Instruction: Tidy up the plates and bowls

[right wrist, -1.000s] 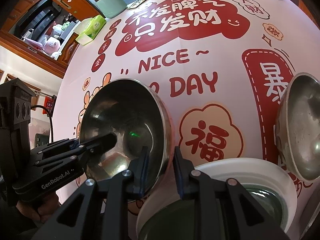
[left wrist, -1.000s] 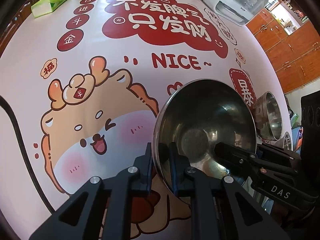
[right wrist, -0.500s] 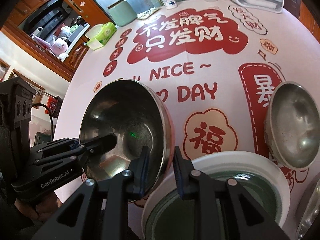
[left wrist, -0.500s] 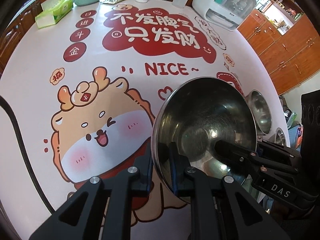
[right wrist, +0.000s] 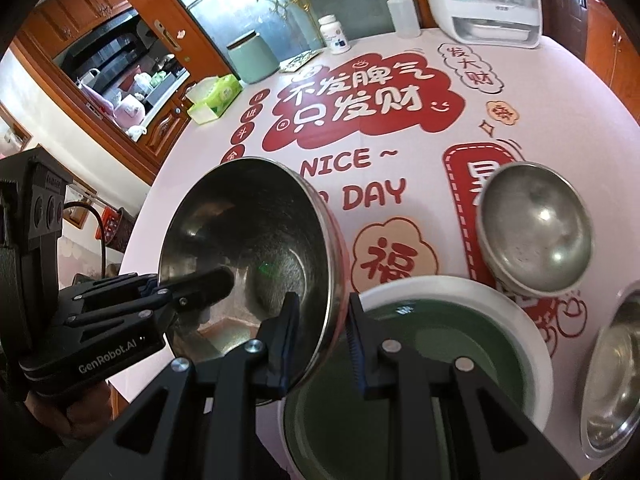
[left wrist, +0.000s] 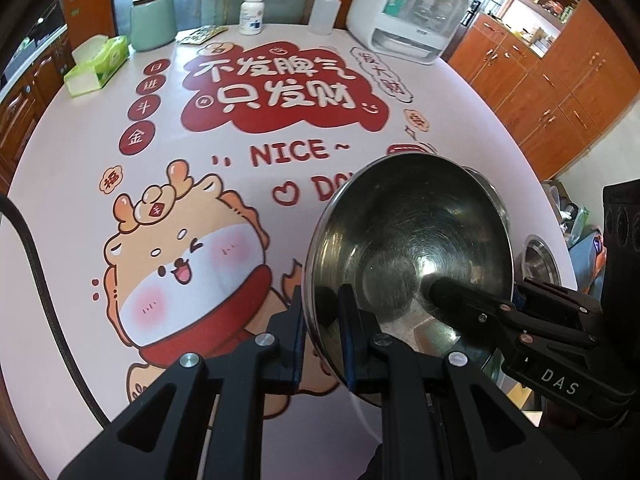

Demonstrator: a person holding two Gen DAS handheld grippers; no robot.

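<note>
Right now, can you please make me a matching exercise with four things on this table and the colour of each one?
Things:
1. tissue pack
2. held bowl
3. canister
4. pill bottle

Colours:
A. white with a blue label
B. pale green with a dark lid
C. bright green and white
D. shiny steel

Pairs: 1-C, 2-D, 3-B, 4-A
</note>
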